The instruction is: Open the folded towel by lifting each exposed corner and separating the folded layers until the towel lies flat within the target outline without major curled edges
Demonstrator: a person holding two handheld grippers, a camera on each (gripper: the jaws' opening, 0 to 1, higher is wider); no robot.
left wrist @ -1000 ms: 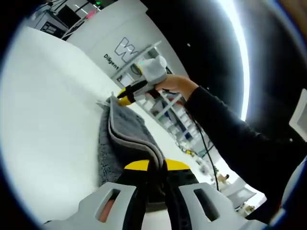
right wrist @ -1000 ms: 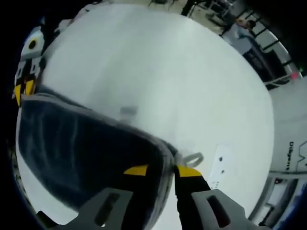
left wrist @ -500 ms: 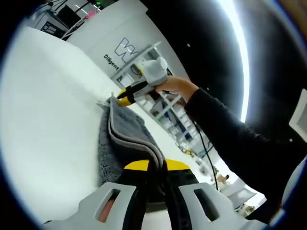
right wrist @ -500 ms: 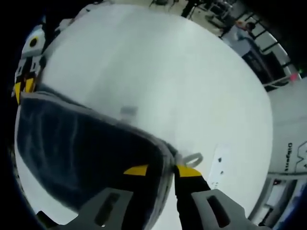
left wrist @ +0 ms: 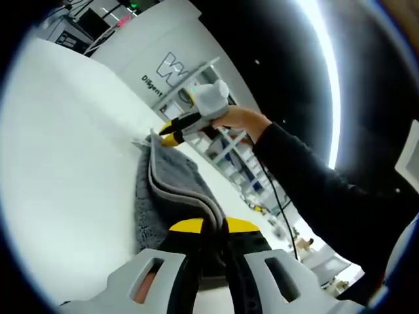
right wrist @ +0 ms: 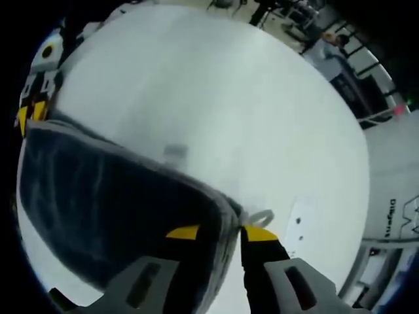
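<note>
A dark grey towel (left wrist: 171, 190) with a pale bound edge hangs stretched in the air above a plain white table (left wrist: 65, 144), held at two corners. In the left gripper view, the left tool (left wrist: 213, 226) is clamped on the near corner, its yellow-tipped jaws pressed against the layered edge. At the far corner, the right tool (left wrist: 171, 133) pinches the towel, held by a person's hand (left wrist: 236, 119) with a dark sleeve (left wrist: 321, 196) behind it. In the right gripper view, the right tool (right wrist: 219, 232) grips its corner beside a small hanging loop (right wrist: 260, 218), and the towel (right wrist: 111, 203) spreads away as a broad dark sheet toward the left tool (right wrist: 26, 111) at the far corner. Several layers appear to lie together along the edge, so the unfolding seems partway through: corners lifted, layers not yet parted. The next move probably calls for drawing the tools apart and lowering the cloth flat onto the table; no target outline can be made out.
</note>
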